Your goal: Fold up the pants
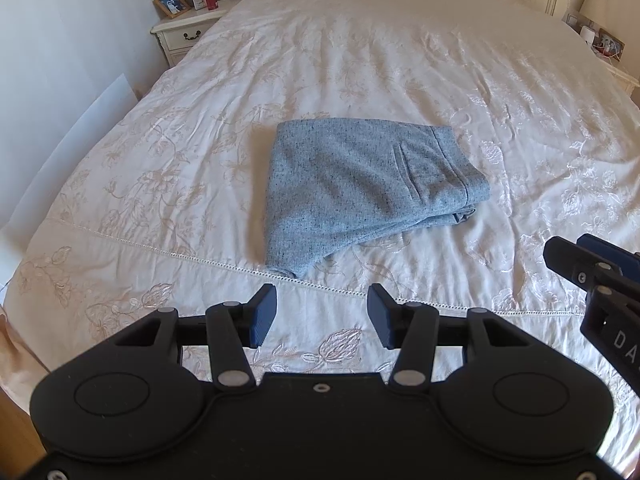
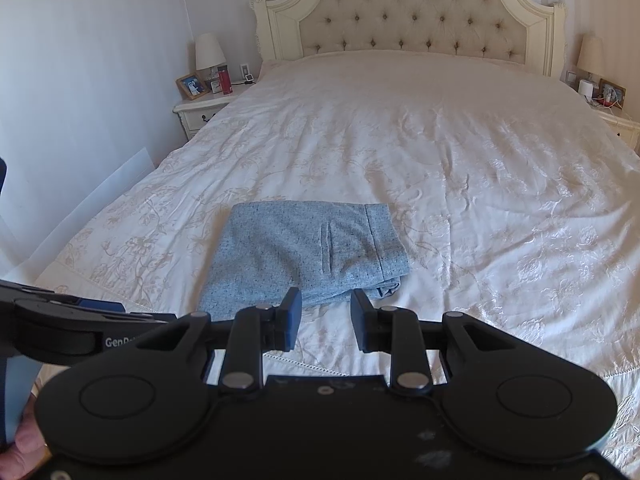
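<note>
The grey-blue pants (image 1: 360, 188) lie folded into a compact stack on the cream embroidered bedspread (image 1: 440, 72), near the foot of the bed; the waistband end points right, a welt pocket faces up; the left gripper (image 1: 322, 316) hovers just short of the stack's near edge, jaws apart with nothing between them; the right gripper (image 2: 326, 322) hangs over the same near edge, jaws likewise parted and empty, touching no cloth.

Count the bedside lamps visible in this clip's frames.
2. One lamp stands on the nightstand left of the headboard; the other lamp stands right of it. Neither looks hidden, though the right one is cut off in the left wrist view.
</note>
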`<action>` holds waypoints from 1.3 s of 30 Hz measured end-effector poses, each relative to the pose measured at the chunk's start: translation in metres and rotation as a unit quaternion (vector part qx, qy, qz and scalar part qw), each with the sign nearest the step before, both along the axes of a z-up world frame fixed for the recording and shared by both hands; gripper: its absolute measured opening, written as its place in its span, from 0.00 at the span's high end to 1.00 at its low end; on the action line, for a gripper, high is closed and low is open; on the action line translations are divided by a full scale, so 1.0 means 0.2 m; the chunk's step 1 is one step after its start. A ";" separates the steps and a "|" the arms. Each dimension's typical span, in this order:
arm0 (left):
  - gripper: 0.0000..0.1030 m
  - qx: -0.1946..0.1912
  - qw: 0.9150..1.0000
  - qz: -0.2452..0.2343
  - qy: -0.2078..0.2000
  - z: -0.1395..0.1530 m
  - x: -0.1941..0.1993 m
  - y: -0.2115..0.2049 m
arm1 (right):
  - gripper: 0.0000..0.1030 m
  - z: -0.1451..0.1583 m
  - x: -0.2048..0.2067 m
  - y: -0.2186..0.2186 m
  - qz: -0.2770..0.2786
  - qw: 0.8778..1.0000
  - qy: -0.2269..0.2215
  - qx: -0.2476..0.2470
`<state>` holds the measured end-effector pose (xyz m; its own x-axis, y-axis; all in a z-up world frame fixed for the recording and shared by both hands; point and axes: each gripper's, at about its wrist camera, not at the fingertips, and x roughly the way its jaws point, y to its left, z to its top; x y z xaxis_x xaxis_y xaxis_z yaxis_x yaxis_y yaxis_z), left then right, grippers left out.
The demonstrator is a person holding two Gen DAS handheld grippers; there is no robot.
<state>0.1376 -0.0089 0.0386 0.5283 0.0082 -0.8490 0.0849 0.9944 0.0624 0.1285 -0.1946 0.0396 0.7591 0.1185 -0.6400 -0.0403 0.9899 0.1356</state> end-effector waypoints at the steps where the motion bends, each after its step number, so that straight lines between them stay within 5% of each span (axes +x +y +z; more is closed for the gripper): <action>1: 0.45 0.000 1.000 -0.001 0.000 0.00 0.00 0.00 | 0.72 0.00 0.00 0.00 0.000 1.000 0.000 0.000; 39: 0.45 0.011 1.000 -0.015 0.000 -0.01 -0.01 -0.04 | 0.72 0.00 -0.01 -0.02 -0.005 1.000 0.003 0.017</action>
